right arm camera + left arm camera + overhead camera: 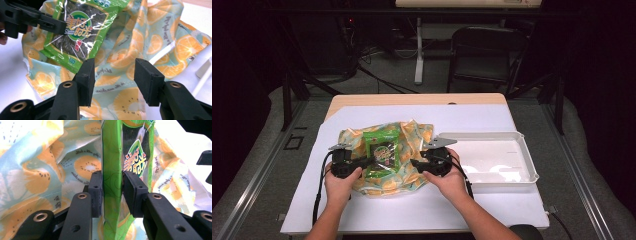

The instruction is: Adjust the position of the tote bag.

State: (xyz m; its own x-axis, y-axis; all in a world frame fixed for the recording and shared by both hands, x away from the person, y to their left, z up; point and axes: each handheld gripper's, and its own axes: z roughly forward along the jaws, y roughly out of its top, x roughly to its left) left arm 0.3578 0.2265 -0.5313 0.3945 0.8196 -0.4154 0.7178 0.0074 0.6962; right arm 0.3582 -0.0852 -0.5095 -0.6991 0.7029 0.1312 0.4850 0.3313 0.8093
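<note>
High view: at centre frame, the left hand-held gripper clamps the edge of a green seaweed snack packet lying atop an orange-print fabric bag on the desk; right of it, the right hand-held gripper hovers open-jawed beside a white tray.

Left claw: matte black body, black cable trailing from its rear. Right claw: same black build, grey three-cornered plate at its 12 o'clock side. Each claw carries two blocky black pads on perforated arms, with brass-coloured pivot rivets. Forearms bare; no sleeves, no gloves.
</note>
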